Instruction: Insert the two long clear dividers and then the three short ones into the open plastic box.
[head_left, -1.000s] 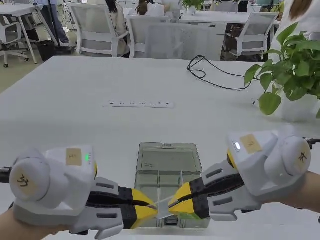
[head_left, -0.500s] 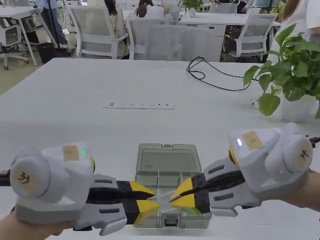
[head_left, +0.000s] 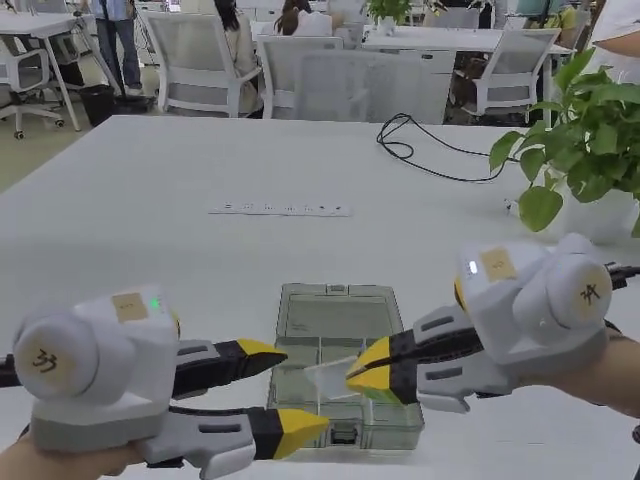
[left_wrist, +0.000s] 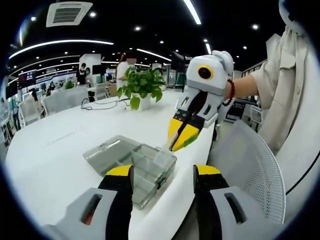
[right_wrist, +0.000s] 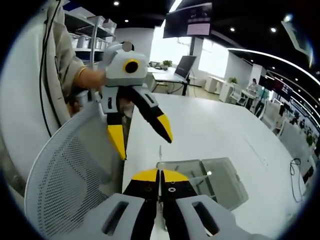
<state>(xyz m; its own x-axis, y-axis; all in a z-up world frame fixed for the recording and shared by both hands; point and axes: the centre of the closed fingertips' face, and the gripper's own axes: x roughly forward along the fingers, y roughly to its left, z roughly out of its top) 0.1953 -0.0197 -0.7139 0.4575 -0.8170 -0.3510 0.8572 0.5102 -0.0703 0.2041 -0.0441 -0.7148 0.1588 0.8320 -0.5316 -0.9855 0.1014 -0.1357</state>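
Observation:
The open clear plastic box (head_left: 345, 425) lies at the table's near edge, its lid (head_left: 335, 315) folded flat behind it and its base split into compartments. A short clear divider (head_left: 330, 380) hangs over the base with my right gripper (head_left: 362, 372) shut on it. In the right gripper view the divider (right_wrist: 160, 155) stands edge-on above the shut right gripper (right_wrist: 160, 176), with the box (right_wrist: 210, 185) beyond. My left gripper (head_left: 283, 390) is open just left of the divider, apart from it. The left gripper view shows that open gripper (left_wrist: 163, 172) over the box (left_wrist: 132, 157), facing the right gripper (left_wrist: 184, 134).
A white power strip (head_left: 280, 209) lies mid-table. A black cable (head_left: 420, 140) loops at the back right, next to a potted plant (head_left: 580, 140). White chairs (head_left: 195, 60) and people stand beyond the table. A mesh chair (left_wrist: 255, 165) sits by the near edge.
My left gripper has let go of the divider, opened and drawn back a little to the left. The right gripper still holds the divider over the box.

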